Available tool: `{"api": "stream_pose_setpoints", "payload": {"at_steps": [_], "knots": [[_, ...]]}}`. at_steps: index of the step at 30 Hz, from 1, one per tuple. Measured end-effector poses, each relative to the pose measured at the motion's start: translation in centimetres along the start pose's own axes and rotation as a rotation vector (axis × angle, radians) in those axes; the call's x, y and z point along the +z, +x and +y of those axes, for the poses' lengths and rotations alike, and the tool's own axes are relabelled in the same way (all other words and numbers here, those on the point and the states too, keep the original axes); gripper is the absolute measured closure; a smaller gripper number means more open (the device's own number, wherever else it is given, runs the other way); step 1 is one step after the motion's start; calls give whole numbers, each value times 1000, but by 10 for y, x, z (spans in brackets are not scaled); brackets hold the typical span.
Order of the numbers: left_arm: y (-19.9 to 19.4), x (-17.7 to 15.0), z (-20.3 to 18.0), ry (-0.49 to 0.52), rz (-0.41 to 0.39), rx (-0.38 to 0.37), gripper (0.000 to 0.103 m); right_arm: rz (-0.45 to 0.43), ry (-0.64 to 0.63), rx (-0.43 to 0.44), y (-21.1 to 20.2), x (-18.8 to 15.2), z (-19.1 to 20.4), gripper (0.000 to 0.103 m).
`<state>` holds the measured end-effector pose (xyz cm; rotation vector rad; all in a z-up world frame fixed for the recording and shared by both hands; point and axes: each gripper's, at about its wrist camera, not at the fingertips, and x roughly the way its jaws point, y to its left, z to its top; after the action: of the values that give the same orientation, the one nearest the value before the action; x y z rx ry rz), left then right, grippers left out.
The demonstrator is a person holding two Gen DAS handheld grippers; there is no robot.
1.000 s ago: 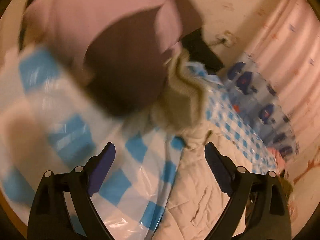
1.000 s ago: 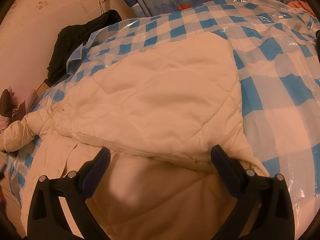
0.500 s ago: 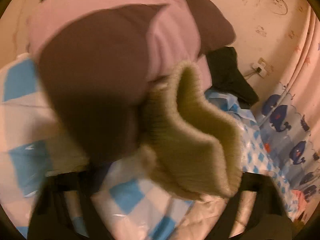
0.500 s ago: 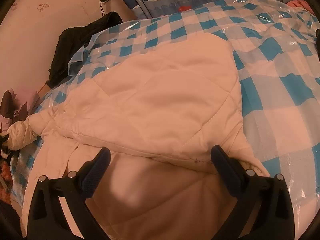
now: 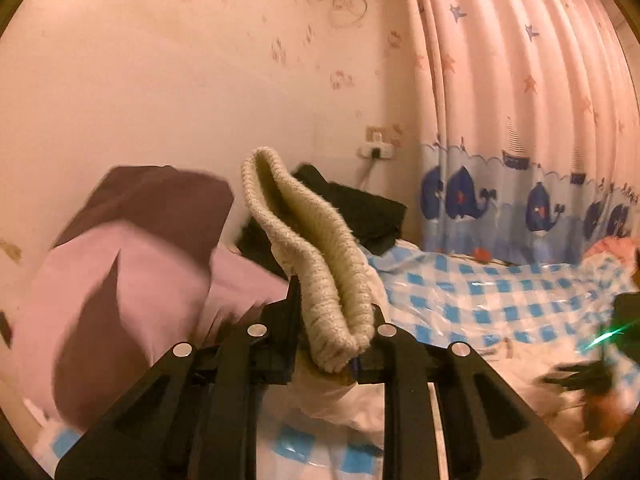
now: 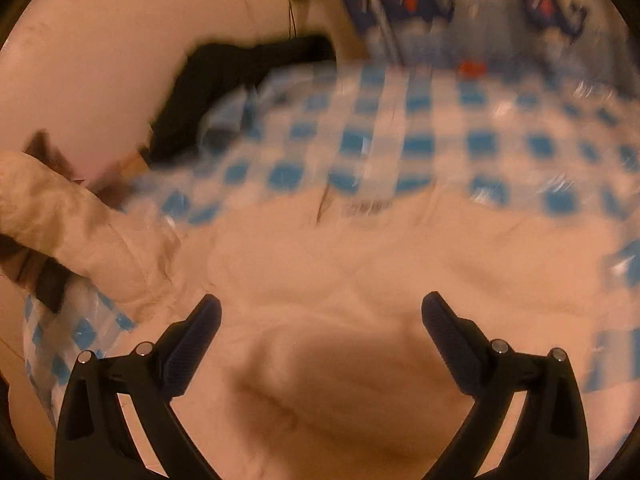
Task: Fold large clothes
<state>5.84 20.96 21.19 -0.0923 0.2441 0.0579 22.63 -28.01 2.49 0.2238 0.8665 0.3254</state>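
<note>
Between my left gripper's (image 5: 334, 332) jaws sat the ribbed knit cuff (image 5: 320, 280) of the cream quilted jacket (image 6: 360, 280), clamped tight and lifted above the checked bed cover (image 5: 480, 300). My right gripper (image 6: 320, 328) hovered with jaws spread wide over the jacket's body, gripping nothing. I judged the jacket soft, puffy and light but bulky; its smooth shell looked likely to slide, so the knit cuff and seams seemed the surest holds. Motion blur smeared the right view, the sleeve (image 6: 80, 232) ran off its left edge, and the far hem was hidden.
</note>
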Motion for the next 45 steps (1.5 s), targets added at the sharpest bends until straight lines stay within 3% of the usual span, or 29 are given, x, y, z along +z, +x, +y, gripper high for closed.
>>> {"api": "stream_pose_setpoints", "payload": {"at_steps": [2, 3, 6, 9, 11, 13, 14, 15, 16, 17, 19, 21, 23, 25, 26, 28, 30, 32, 35, 37, 41, 45], "knots": [[12, 5, 26, -114, 52, 4, 88, 255, -56, -139, 73, -24, 7, 5], [21, 8, 39, -163, 71, 7, 89, 242, -119, -182, 82, -33, 14, 5], [37, 11, 79, -251, 83, -19, 90, 278, -72, -193, 70, -18, 16, 6], [35, 26, 98, -234, 14, -210, 90, 97, -74, -92, 30, 3, 36, 6], [34, 39, 91, -191, -3, -284, 90, 37, -86, 10, 24, 15, 51, 6], [39, 54, 76, -132, 4, -381, 90, 54, -38, 91, 40, 19, 55, 6], [43, 57, 70, -102, 16, -388, 90, 117, -26, 60, 63, 15, 56, 5], [57, 59, 62, -68, 45, -378, 90, 255, -58, -13, 99, 3, 58, 5], [72, 58, 60, -42, 88, -328, 90, 315, -113, -66, 117, -6, 62, 5], [88, 55, 60, -25, 137, -263, 90, 288, -176, -112, 116, -8, 72, 5], [114, 41, 68, -16, 232, -174, 90, 289, -124, -123, 106, 1, 78, 6], [128, 28, 75, -25, 264, -136, 90, 136, -90, -51, 74, 12, 93, 6], [124, 18, 84, -60, 248, -167, 90, 45, -160, -23, 59, 20, 119, 6], [116, 10, 93, -101, 224, -199, 90, 24, -214, -33, 67, 27, 141, 6], [115, 10, 90, -121, 212, -215, 90, 73, -239, -78, 87, 27, 151, 5], [104, 14, 99, -183, 177, -250, 90, 255, -321, -202, 143, 17, 160, 5], [89, 22, 98, -208, 139, -290, 90, 275, -340, -216, 151, 15, 163, 5], [85, 33, 81, -175, 116, -315, 90, 286, -279, -143, 132, 28, 159, 6], [70, 51, 51, -102, 91, -365, 90, 177, -194, -39, 82, 37, 141, 6], [62, 61, 29, -60, 83, -391, 90, 137, -85, 36, 47, 37, 107, 6], [64, 76, -50, 4, 79, -493, 90, 182, 172, 186, 18, 23, 29, 6], [76, 72, -154, 67, 104, -624, 90, 155, 388, 373, -10, 5, -47, 6]]}}
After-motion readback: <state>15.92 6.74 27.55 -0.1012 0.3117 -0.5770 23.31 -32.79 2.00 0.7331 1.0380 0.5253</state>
